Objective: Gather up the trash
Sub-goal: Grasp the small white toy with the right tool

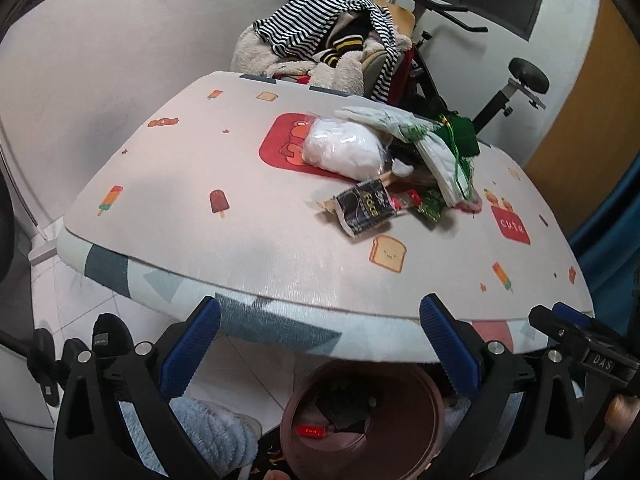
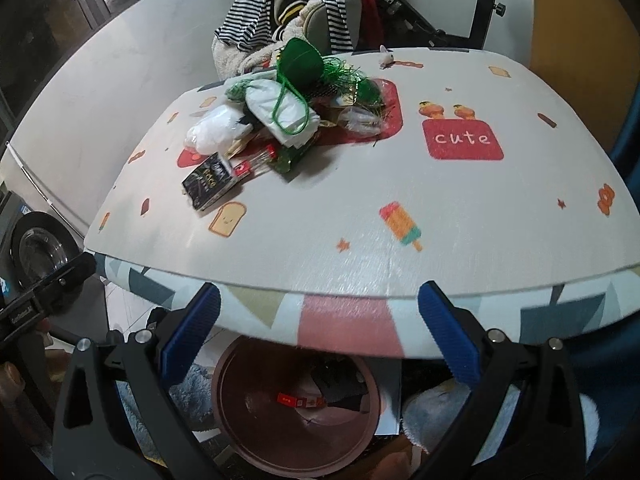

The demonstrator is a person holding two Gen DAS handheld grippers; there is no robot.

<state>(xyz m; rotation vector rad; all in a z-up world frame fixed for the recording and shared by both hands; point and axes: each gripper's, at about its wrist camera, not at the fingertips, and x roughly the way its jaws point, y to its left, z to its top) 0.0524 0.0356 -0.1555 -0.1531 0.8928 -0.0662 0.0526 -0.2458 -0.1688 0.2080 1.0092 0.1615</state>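
Observation:
A heap of trash lies mid-table: a black wrapper (image 1: 362, 210) (image 2: 208, 182), a white plastic bag (image 1: 344, 150) (image 2: 214, 130), a red wrapper (image 1: 408, 200) (image 2: 256, 162), a white-green bag (image 1: 400, 120) (image 2: 282, 110) and a dark green pouch (image 1: 460, 132) (image 2: 302, 64). On the floor below the table's near edge stands a brown bin (image 1: 292, 432) (image 2: 228, 412) holding a few wrappers. My left gripper (image 1: 320, 344) is open over the edge, empty. My right gripper (image 2: 318, 338) is open too, with nothing between its fingers.
The table (image 1: 200, 240) (image 2: 480, 220) wears a printed cloth. Behind it a chair is piled with striped clothes (image 1: 320, 32) (image 2: 280, 4), beside an exercise bike (image 1: 500, 92) (image 2: 484, 4). Fluffy blue slippers (image 1: 212, 432) (image 2: 500, 408) flank the bin. A washing machine (image 2: 36, 248) stands left.

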